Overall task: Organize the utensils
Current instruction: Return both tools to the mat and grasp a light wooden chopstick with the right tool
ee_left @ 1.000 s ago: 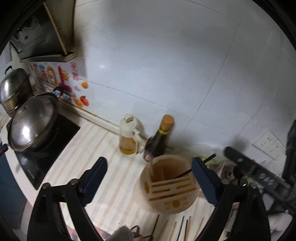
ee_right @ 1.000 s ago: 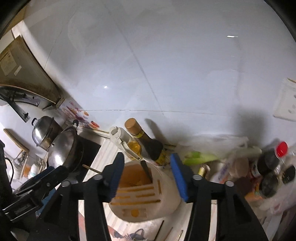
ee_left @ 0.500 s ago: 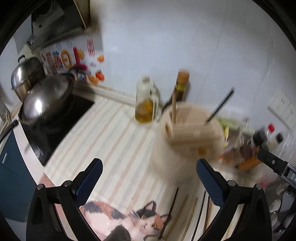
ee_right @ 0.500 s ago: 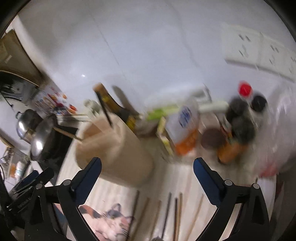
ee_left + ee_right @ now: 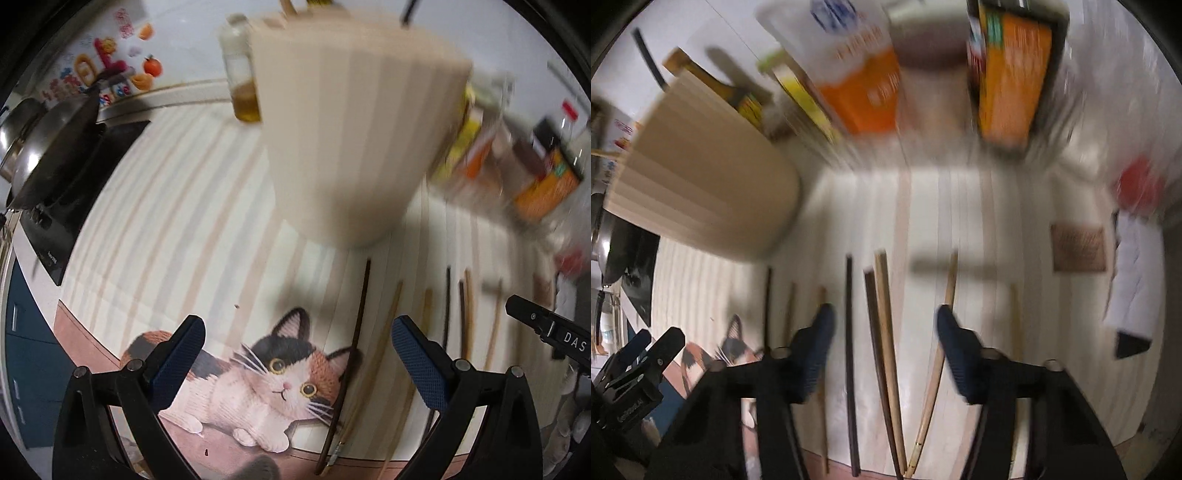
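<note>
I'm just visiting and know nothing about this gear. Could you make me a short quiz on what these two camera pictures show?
1. True or false: the chopsticks lie loose on the striped mat, not yet in the beige holder.
2. What animal is pictured on the mat under the left hand-held gripper?
3. The right hand-held gripper is: A) clamped on a bottle, B) over the chopsticks with its jaws closing and nothing gripped, C) inside the holder.

Key: 1 true; 2 a cat; 3 B.
</note>
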Motion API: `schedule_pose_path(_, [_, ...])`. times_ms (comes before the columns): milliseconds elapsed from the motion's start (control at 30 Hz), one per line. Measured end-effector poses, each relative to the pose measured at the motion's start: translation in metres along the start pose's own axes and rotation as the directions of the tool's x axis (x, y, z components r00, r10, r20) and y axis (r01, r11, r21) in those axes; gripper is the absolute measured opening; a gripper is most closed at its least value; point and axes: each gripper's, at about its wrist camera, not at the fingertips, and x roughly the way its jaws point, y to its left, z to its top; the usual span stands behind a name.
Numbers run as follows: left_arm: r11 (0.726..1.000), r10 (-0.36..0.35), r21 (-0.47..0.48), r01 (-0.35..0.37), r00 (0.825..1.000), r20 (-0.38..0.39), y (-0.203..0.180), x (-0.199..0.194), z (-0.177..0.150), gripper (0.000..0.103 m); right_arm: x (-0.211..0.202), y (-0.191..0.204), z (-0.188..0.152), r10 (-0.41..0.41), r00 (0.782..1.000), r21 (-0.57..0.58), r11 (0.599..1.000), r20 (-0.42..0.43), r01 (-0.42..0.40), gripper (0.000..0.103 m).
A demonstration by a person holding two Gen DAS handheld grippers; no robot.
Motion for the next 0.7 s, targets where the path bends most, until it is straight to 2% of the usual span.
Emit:
schedule_pose_path(67, [1.000,0.007,0.026,-0.007,1.000,-0.020,-0.007,0.013,-0.002,0.102,0.014,-0.005,-0.006,-0.006,1.000,-0.001,1.000,-0.030,0.006,0.037])
schedule_pose_path(133, [0.999,0.003,0.054,-0.001,0.999,-0.040,-0.015,0.027,-0.005,0.098,0.025,-0.007,-0.009,-0.001,0.999,0.000,1.000,-0.052,0.001,0.028])
schedule_pose_path(200, [0.998,-0.005,0.068,0.011,0.997,-0.080,-0.019,0.042,-0.006,0.081,0.034,-0.009,-0.010,-0.004,0.998,-0.002,1.000,-0.069,0.004,0.024])
schedule_pose_path(233, [0.997,-0.017,0.073,0.024,0.995,-0.097,-0.021,0.049,-0.006,0.076,0.038,-0.009,-0.010,-0.003,0.997,-0.002,1.000,-0.074,0.003,0.021])
schedule_pose_path(300, [0.995,-0.028,0.088,0.039,0.992,-0.127,-0.025,0.061,-0.006,0.061,0.043,-0.008,-0.009,-0.007,0.996,-0.012,1.000,-0.085,0.006,0.021])
schedule_pose_path(333, [0.994,-0.033,0.095,0.046,0.990,-0.134,-0.027,0.065,-0.007,0.059,0.045,-0.005,-0.008,-0.007,0.996,-0.017,1.000,-0.089,0.006,0.021])
schedule_pose_path(500, [0.990,-0.031,0.132,0.052,0.987,-0.158,-0.033,0.079,-0.007,0.031,0.059,0.005,-0.007,-0.013,0.993,-0.041,0.999,-0.119,0.008,0.021])
schedule_pose_path(533, [0.990,-0.034,0.133,0.055,0.988,-0.153,-0.034,0.080,-0.007,0.030,0.063,0.008,-0.007,-0.019,0.992,-0.047,0.999,-0.126,0.013,0.021])
schedule_pose_path(600, [0.989,-0.025,0.140,0.048,0.987,-0.160,-0.034,0.082,-0.007,0.010,0.072,0.012,-0.006,-0.038,0.989,-0.061,0.998,-0.141,0.030,0.014])
schedule_pose_path(633, [0.989,-0.027,0.141,0.051,0.986,-0.166,-0.033,0.084,-0.007,0.006,0.074,0.015,-0.006,-0.037,0.990,-0.067,0.997,-0.136,0.028,0.012])
schedule_pose_path(700, [0.989,-0.031,0.135,0.053,0.987,-0.158,-0.031,0.085,-0.010,0.004,0.074,0.021,-0.005,-0.070,0.989,-0.098,0.994,-0.133,0.057,0.007])
